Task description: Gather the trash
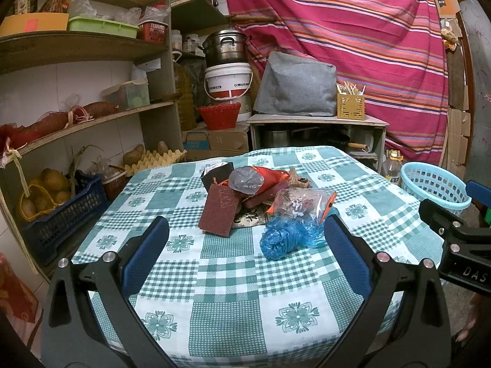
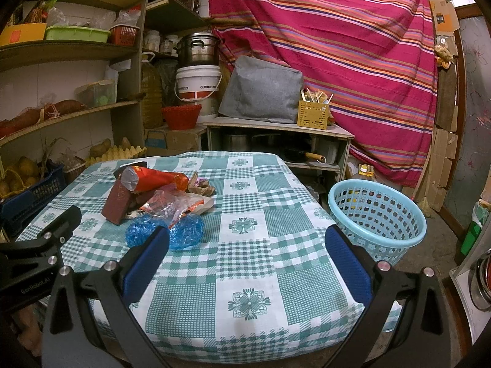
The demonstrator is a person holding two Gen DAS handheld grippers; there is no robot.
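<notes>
A heap of trash lies on the checked tablecloth [image 1: 233,279]: a dark red scouring pad [image 1: 218,211], a crumpled blue plastic bag [image 1: 285,236], a clear wrapper with orange print [image 1: 302,204], a red snack packet [image 1: 270,178] and a grey film [image 1: 245,179]. My left gripper [image 1: 245,251] stands open just short of the heap, nothing between its fingers. In the right wrist view the same blue plastic bag [image 2: 187,230] and scouring pad [image 2: 118,201] lie to the left of my open right gripper [image 2: 247,251]. A light blue basket [image 2: 376,217] stands beside the table's right edge.
Shelves with potatoes [image 1: 53,184] and a dark blue crate [image 1: 64,214] line the left. Behind the table are a low cabinet [image 1: 316,122], a white bucket [image 1: 228,81] and a striped red cloth [image 1: 353,30]. The right gripper's body [image 1: 460,245] shows at the right edge.
</notes>
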